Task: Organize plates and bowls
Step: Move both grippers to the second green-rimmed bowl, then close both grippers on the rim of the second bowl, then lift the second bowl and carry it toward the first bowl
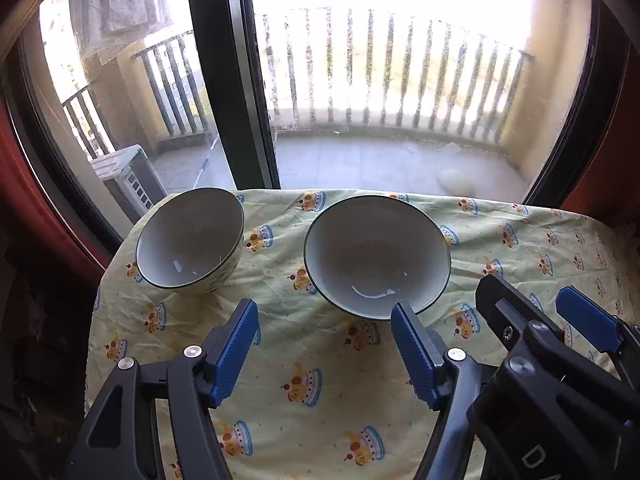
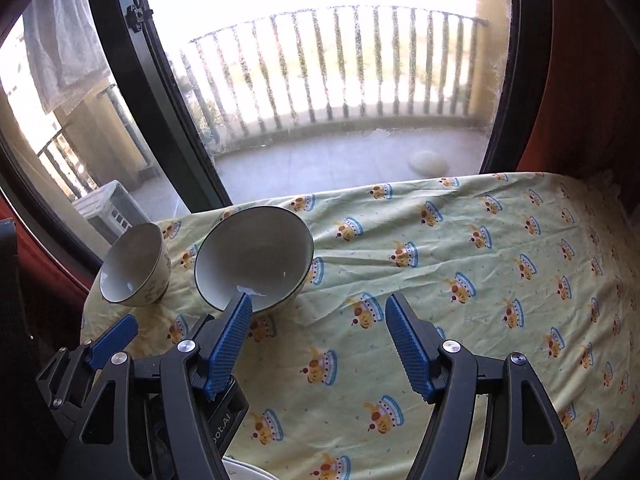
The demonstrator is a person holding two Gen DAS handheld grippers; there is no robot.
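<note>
Two white bowls with dark rims stand on a table under a yellow crown-print cloth (image 1: pixel 320 392). The small bowl (image 1: pixel 190 238) is at the far left corner and the larger bowl (image 1: pixel 376 250) stands to its right, a gap between them. My left gripper (image 1: pixel 325 306) hangs open over the cloth just in front of the larger bowl, nothing between its blue pads. The right gripper (image 1: pixel 528 292) is close beside it on the right. In the right wrist view the right gripper (image 2: pixel 319 300) is open and empty, with the larger bowl (image 2: pixel 254 256) and small bowl (image 2: pixel 134 270) ahead to its left.
A large window with a black frame (image 1: pixel 240 80) rises right behind the table's far edge, a railed balcony beyond it. The cloth (image 2: pixel 480 280) stretches bare to the right. A white curved rim (image 2: pixel 244 470), perhaps a plate, shows at the bottom edge.
</note>
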